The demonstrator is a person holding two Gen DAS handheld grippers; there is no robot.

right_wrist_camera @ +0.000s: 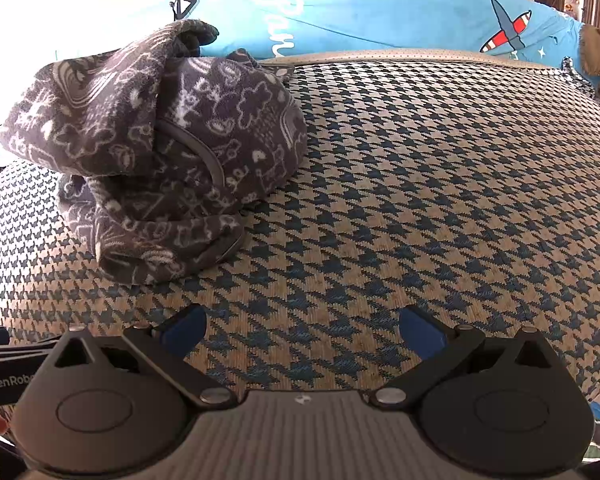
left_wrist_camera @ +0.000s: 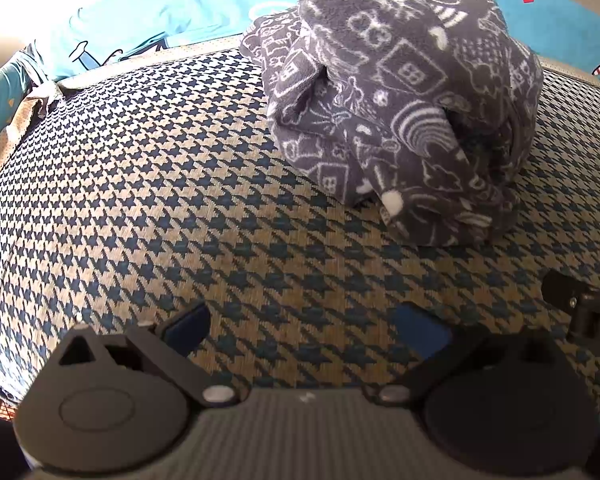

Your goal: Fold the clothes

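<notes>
A crumpled grey fleece garment [left_wrist_camera: 400, 112] with white doodle print sits bunched on the houndstooth mat [left_wrist_camera: 160, 200], in front of a blue cartoon-print pillow [right_wrist_camera: 380, 12]. The left gripper [left_wrist_camera: 306, 330] and right gripper [right_wrist_camera: 302, 328] both hover spread wide, holding nothing, short of the heap.

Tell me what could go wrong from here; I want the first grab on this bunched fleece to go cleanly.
1. The fleece garment lies in a crumpled heap with layers tucked under, so a pinch may catch several layers at once and lift the whole bundle.
2. No hem or corner shows clearly, so the open left gripper and right gripper could take mismatched edges and twist it.
3. It lies near the far edge of the checked cushion, so a tug might drag it off.
</notes>
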